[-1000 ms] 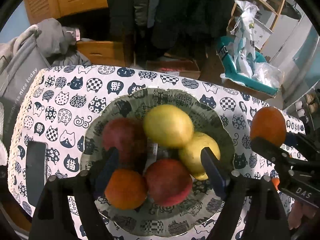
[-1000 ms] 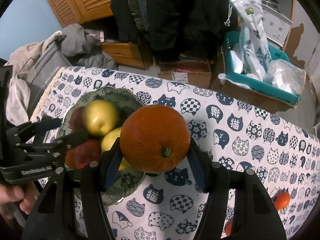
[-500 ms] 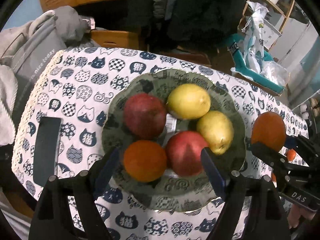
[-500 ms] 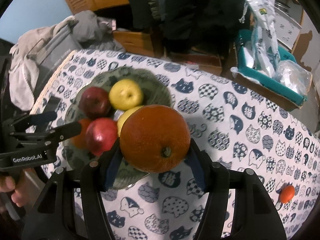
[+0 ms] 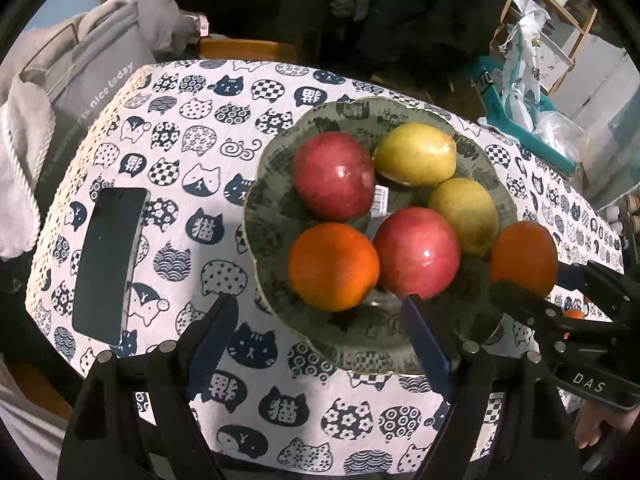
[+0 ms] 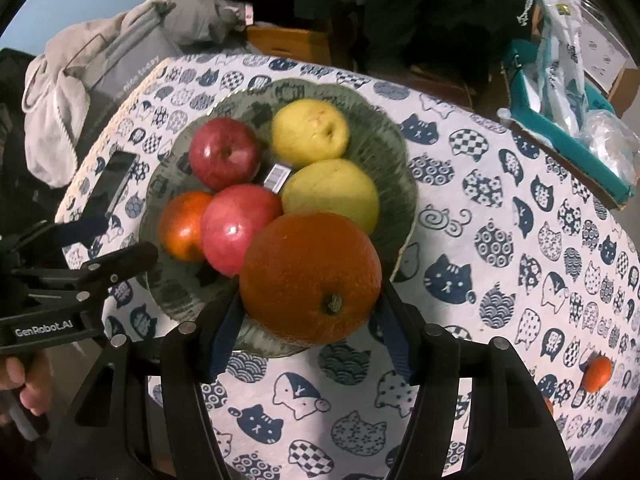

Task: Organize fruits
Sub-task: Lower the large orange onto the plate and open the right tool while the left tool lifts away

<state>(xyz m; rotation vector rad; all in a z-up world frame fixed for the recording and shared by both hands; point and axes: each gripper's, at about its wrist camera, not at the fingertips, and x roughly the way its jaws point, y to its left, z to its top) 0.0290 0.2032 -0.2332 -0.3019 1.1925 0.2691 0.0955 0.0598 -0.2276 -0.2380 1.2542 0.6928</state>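
A grey-green plate [image 5: 272,216] [image 6: 400,168] on the cat-print tablecloth holds two red apples [image 5: 334,176] [image 5: 416,252], two yellow pears [image 5: 416,154] [image 5: 464,210] and an orange [image 5: 334,266]. A second, large orange [image 6: 310,276] [image 5: 524,256] is between the pads of my right gripper [image 6: 310,300] [image 5: 532,292], low over the plate's near right rim beside the front apple and pear. Its jaws are opening, and the pads still touch the orange's sides. My left gripper [image 5: 320,304] [image 6: 120,236] stands open and empty at the plate's near left edge.
A dark phone [image 5: 108,260] lies on the cloth left of the plate. A small tangerine [image 6: 596,374] sits far right on the table. A grey bag with clothes [image 5: 80,80] hangs off the left end. A teal box with plastic bags [image 6: 560,92] stands behind.
My right gripper has carried the large orange left and down, from beside the plate to over its near right rim. The left gripper has drawn back towards the plate's near left edge.
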